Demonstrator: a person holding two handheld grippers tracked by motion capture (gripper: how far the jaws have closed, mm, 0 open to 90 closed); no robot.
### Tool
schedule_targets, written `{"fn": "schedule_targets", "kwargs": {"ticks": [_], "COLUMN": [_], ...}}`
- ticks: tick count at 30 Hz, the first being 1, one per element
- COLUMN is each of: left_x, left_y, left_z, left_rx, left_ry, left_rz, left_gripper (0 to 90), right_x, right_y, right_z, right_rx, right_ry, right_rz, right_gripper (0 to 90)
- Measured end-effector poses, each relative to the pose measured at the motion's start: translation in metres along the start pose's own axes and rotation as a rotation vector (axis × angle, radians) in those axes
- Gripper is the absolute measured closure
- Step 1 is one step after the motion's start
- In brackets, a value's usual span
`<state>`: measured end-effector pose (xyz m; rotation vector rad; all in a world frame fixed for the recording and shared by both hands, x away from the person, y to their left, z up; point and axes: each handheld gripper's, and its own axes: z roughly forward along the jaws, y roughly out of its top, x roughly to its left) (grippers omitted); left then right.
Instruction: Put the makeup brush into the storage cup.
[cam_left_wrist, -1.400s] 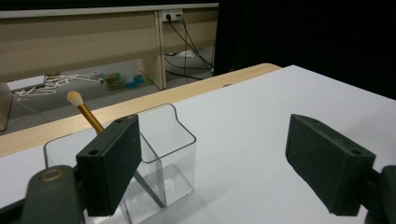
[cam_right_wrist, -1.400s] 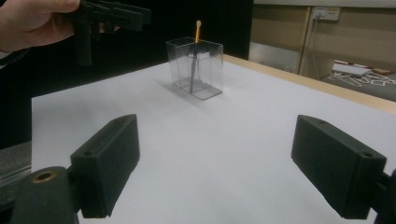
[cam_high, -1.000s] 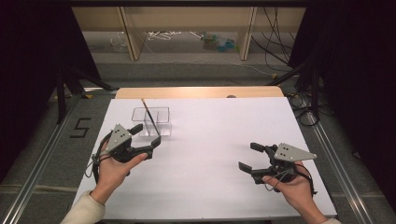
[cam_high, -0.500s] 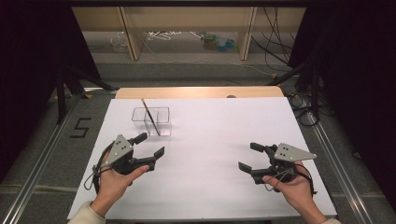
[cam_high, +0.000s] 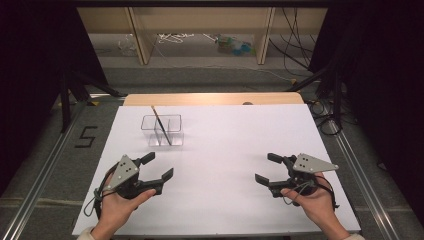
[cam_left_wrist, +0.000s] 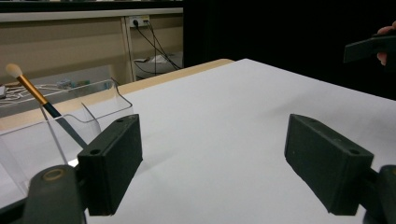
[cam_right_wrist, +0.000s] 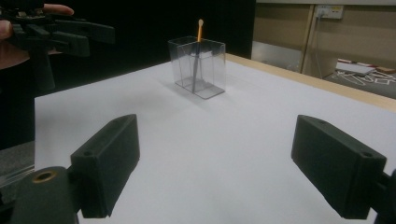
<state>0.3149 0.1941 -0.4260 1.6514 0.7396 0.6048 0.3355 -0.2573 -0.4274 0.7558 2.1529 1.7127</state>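
Note:
A clear two-compartment holder (cam_high: 162, 130) stands on the white table (cam_high: 230, 150) at the back left. A thin brush (cam_high: 161, 125) with an orange handle leans in it, bristle tip up; the brush (cam_left_wrist: 32, 95) and holder (cam_right_wrist: 198, 65) show in both gripper views. My left gripper (cam_high: 159, 167) is open, held low over the table's front left, well short of the holder, nothing between its jaws. My right gripper (cam_high: 266, 169) is open near the front right, also empty.
A wooden strip (cam_high: 215, 99) edges the table's far side. Beyond it are shelf legs, cables and clutter (cam_high: 235, 44) on the floor. Metal rails (cam_high: 45, 165) run along both sides of the table.
My left gripper has drawn back from the holder toward the table's front edge. The right gripper has stayed put.

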Motion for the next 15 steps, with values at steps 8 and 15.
{"fn": "schedule_targets", "kwargs": {"ticks": [8, 15], "left_x": [0.0017, 0.0021], "left_y": [-0.0025, -0.0034], "left_z": [0.0013, 0.0023], "left_rx": [0.010, 0.014], "left_ry": [-0.003, 0.001], "left_rz": [-0.005, -0.015], "left_gripper": [21.2, 22.4], "right_x": [-0.0017, -0.0011], "right_y": [-0.0004, -0.0008], "right_z": [0.0005, -0.0004], "right_rx": [0.008, 0.017], "right_ry": [-0.011, -0.011], "right_rz": [-0.029, -0.009], "right_gripper": [16.2, 16.2]}}
